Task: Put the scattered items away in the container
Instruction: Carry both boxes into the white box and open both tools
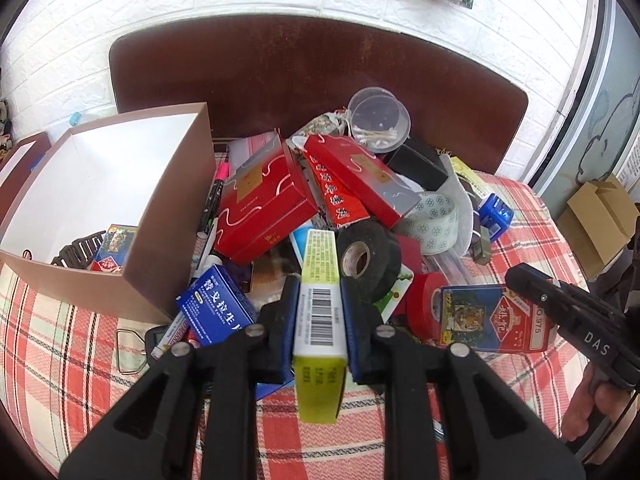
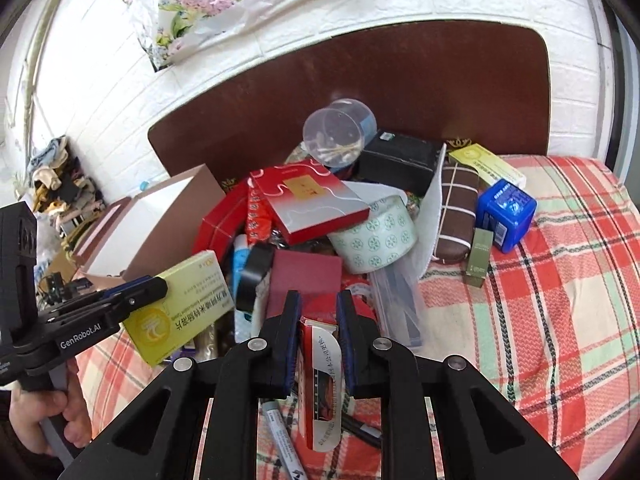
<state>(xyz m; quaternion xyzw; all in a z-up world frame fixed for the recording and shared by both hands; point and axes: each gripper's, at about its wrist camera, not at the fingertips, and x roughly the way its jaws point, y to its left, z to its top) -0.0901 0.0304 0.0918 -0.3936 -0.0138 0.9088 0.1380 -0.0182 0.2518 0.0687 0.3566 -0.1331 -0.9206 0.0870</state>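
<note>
My left gripper (image 1: 320, 292) is shut on a yellow-green medicine box (image 1: 320, 320) and holds it above the pile; it also shows in the right wrist view (image 2: 180, 308). My right gripper (image 2: 318, 308) is shut on a red tiger-print card pack (image 2: 320, 380), seen in the left wrist view (image 1: 496, 318) low at the right. The open brown cardboard box (image 1: 168, 216) stands at the left, with a similar card pack (image 1: 114, 248) and a black item inside. The pile holds red boxes (image 1: 260, 204), black tape (image 1: 368, 260) and a blue box (image 1: 216, 304).
A clear tub of cotton swabs (image 1: 380, 124), a black box (image 2: 400, 160), patterned tape roll (image 2: 372, 236), brown case (image 2: 458, 212), blue cube (image 2: 506, 214) and markers (image 2: 284, 440) lie on the plaid cloth (image 2: 540, 320). A brown headboard (image 1: 320, 72) stands behind.
</note>
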